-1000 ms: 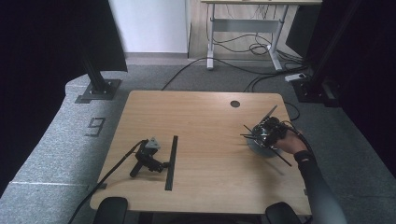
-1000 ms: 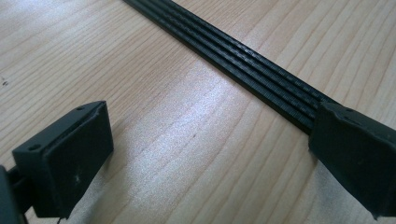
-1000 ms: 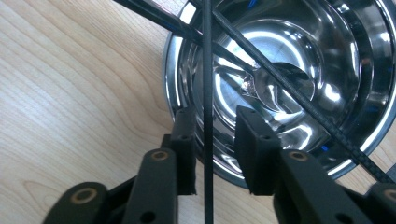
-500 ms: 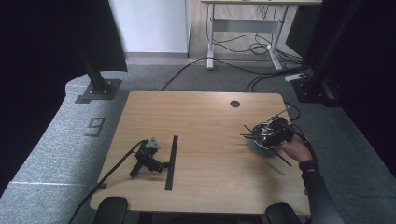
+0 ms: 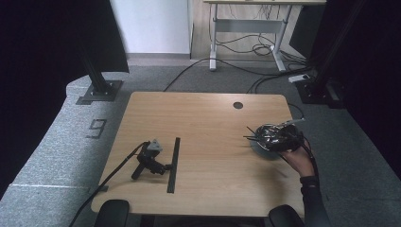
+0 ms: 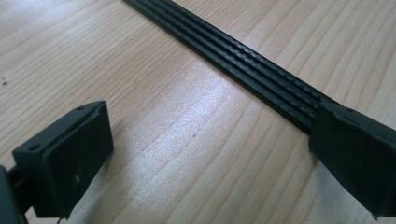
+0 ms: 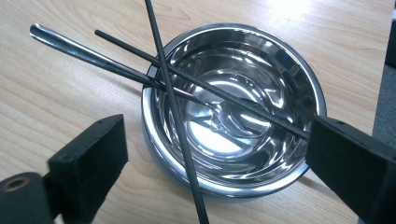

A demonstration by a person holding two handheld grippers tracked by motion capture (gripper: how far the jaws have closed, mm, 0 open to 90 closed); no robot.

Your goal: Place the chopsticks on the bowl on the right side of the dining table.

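Observation:
A shiny steel bowl [image 7: 280, 79] stands near the table's right edge, where it is a grey disc [image 5: 261, 148] in the high view. In it lie a metal spoon [image 7: 84, 51] and two thin black chopsticks [image 7: 170, 93], crossed and sticking out over the rim. A hand holds my right gripper [image 7: 219, 137] just above the bowl [image 5: 278, 137], open, with a jaw on either side of the rim. My left gripper [image 5: 163, 166] lies on the table at the front left with no hand on it. It is open [image 6: 210, 135], and its right jaw is at a black ribbed strip [image 6: 243, 60].
The black strip [image 5: 173, 164] lies lengthwise on the wooden table [image 5: 203, 118], right of the left gripper. A cable hole [image 5: 238, 105] sits at the back right. The left gripper's cable [image 5: 108, 177] trails off the front left edge. Grey floor and desk legs lie beyond.
The right gripper and hand have shifted slightly over the bowl. A chopstick that pointed up and back a second ago now lies lower. The left gripper has not moved.

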